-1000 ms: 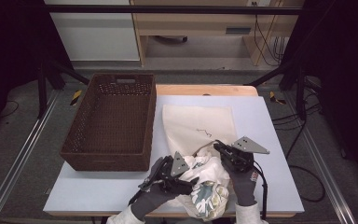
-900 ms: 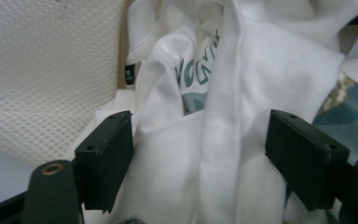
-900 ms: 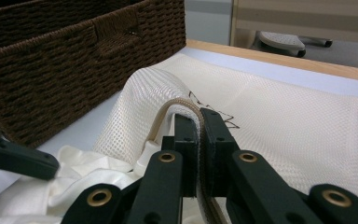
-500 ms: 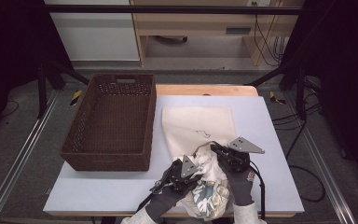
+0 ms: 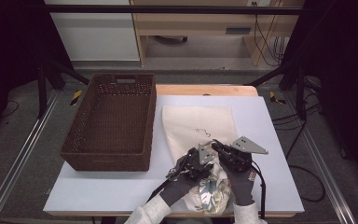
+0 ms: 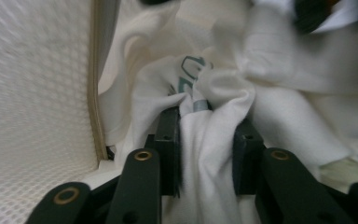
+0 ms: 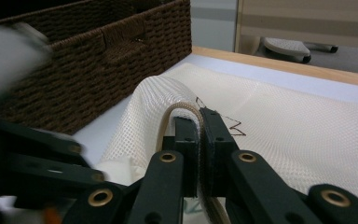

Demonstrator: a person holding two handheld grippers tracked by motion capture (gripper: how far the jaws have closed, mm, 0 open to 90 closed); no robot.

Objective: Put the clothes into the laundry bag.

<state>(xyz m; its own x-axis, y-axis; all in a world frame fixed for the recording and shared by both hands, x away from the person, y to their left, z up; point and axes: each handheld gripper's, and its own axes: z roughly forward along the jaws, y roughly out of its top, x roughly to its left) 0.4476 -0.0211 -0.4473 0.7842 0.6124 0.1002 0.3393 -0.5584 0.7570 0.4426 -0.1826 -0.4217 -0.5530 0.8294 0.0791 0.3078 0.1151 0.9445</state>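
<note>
Left claw (image 6: 204,140) moved in, garment (image 6: 214,154) between jaws.

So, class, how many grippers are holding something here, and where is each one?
2. The left gripper is shut on the white cloth; the right gripper, beside it, is shut on the mesh bag rim.

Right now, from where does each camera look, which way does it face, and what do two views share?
High view: above the person's side, facing forward and down on the table; both hands and the left gripper and right gripper show.
Left gripper view: rides that gripper, facing the white cloth between its jaws.
Right gripper view: rides that gripper, facing the mesh bag edge and the wicker basket.
Shared: basket and mesh bag appear in the high and right gripper views.
</note>
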